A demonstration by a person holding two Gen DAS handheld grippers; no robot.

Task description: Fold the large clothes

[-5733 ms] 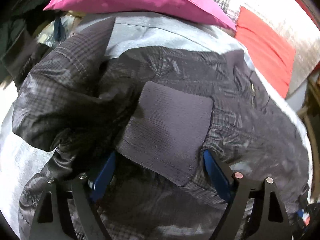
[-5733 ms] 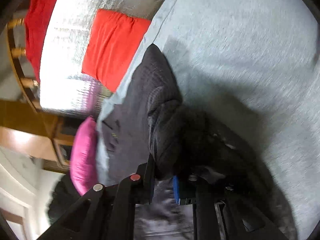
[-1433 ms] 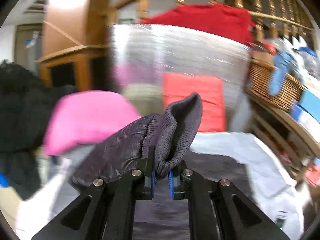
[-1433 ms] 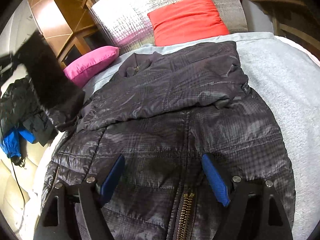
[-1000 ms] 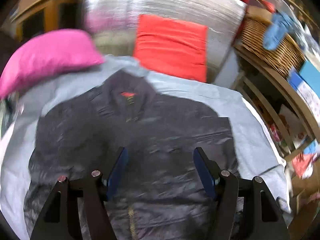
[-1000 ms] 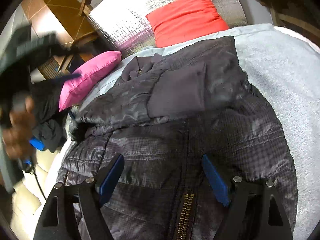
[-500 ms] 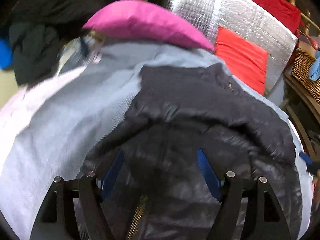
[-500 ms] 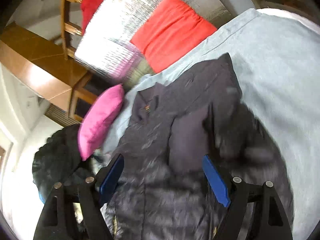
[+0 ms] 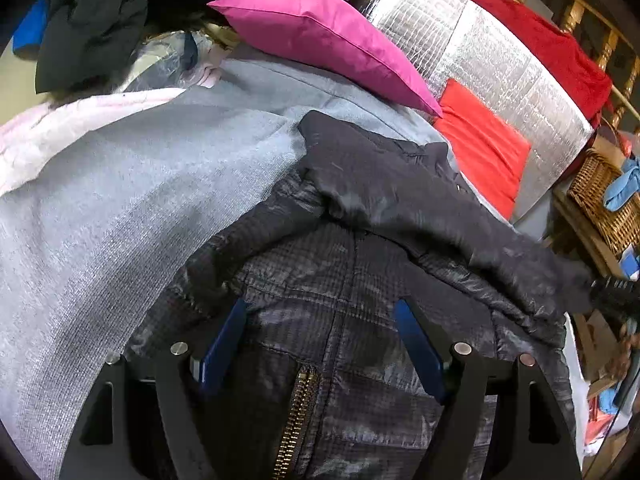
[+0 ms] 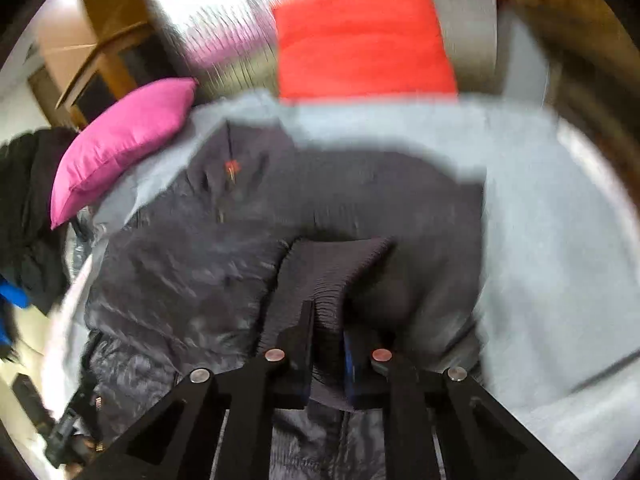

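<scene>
A dark quilted jacket (image 9: 360, 280) lies front up on a grey sheet (image 9: 120, 208), with a sleeve folded across its chest and a brass zipper (image 9: 296, 412) near me. My left gripper (image 9: 320, 344) is open and empty, just above the jacket's lower front. In the blurred right wrist view my right gripper (image 10: 326, 340) is shut on the ribbed knit cuff (image 10: 332, 272) of the folded sleeve, over the jacket (image 10: 200, 260). The right gripper also shows as a dark shape at the left wrist view's right edge (image 9: 612, 300).
A pink pillow (image 9: 320, 36) and a red cushion (image 9: 480, 144) lean on a silver padded backrest (image 9: 500, 60) at the head of the bed. Dark clothes (image 9: 88, 20) are piled at the far left. A wicker basket (image 9: 604, 196) stands to the right.
My left gripper released the sleeve cuff about a second ago and dropped low over the jacket's front, open. My right gripper, open half a second ago, has shut on the cuff.
</scene>
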